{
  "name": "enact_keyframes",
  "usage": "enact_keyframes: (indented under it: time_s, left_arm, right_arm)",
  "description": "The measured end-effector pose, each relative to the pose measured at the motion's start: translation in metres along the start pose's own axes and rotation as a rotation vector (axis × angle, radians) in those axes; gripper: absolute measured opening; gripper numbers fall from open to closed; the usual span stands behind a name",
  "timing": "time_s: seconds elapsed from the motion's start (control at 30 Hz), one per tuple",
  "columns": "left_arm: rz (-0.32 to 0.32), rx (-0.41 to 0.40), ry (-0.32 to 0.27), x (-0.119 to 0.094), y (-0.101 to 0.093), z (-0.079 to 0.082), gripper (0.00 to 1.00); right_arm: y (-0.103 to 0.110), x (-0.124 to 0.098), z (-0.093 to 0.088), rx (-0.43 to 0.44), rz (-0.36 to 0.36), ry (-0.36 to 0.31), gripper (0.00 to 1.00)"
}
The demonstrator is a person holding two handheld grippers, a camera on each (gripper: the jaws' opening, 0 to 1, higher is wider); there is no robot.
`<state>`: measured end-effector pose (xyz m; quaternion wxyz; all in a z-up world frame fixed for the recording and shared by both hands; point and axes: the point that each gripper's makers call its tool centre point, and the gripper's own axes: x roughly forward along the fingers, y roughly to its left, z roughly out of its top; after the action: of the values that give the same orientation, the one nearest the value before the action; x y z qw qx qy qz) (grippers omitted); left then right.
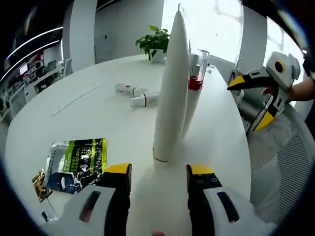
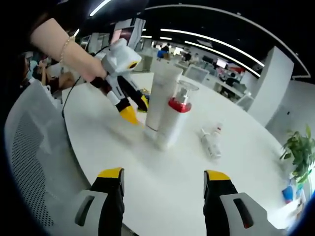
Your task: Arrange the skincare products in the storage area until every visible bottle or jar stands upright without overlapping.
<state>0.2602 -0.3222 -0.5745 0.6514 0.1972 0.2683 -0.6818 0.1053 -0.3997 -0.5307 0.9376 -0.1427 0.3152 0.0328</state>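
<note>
While tubes point(image 1: 137, 96) lie flat, foil packet point(image 1: 78, 162) nearby.

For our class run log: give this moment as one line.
grippers: both open | tube, pump bottle: upright | two small bottles: lying

White tube point(image 1: 171, 88) hides most of the pump bottle point(image 1: 193, 93) behind it

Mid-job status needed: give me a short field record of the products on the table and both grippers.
upright: white tube and red-collared pump bottle, side by side
lying down: two small white bottles on the white table
other: green-black sachet, potted plant
left gripper: open, just short of the tube's base
right gripper: open, holding nothing
remaining: stand the two small bottles up
</note>
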Motion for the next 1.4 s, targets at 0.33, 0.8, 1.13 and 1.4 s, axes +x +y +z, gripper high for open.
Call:
enact_keyframes:
  time_s: [0.33,0.8,1.13,1.4]
  left_arm:
    - [0.06,-0.06,-0.019,-0.058,-0.01,-0.015,0.6]
    - [0.128,-0.243,-0.13,-0.124,-0.039,-0.027,0.75]
    - [0.137,-0.396,-0.201,-0.146,-0.058,-0.038,0.91]
    - [0.197,-0.368,-0.182,-0.146,-0.066,-0.041,0.97]
  right_arm:
    - [0.002,0.0,0.002,-0.016,0.009,-0.005,0.6]
    - [0.004,0.0,0.002,-0.021,0.012,-0.007,0.59]
    - [0.004,0.0,0.002,0.021,0.024,-0.01,0.62]
    - [0.011,-0.002,0.005,0.11,0.088,-0.03,0.79]
